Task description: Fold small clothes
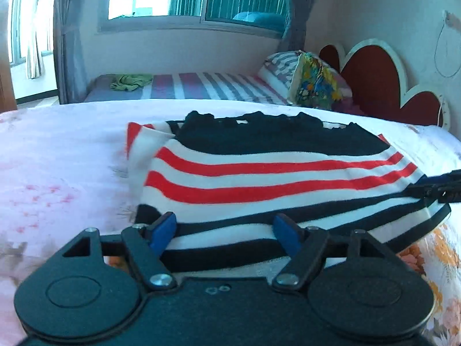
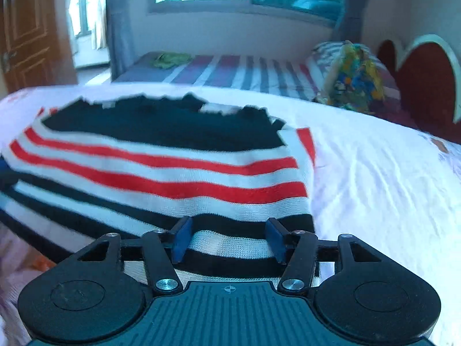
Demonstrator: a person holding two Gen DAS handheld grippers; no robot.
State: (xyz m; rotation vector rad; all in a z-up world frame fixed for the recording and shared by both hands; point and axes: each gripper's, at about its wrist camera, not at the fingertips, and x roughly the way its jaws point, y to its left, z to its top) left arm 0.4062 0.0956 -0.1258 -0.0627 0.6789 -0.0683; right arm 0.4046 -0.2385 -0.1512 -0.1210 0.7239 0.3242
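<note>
Blue pads on your left gripper stand apart, straddling the near hem of the striped sweater; nothing pinched yet. Your right gripper is the same: jaws spread, hem fabric sitting between them, no clamp. Each covers one near corner of the hem, which looks like a setup to lift it and fold away from you. Sweater lies flat mid-bed on the floral sheet, collar toward the far edge, one sleeve already tucked in.
</note>
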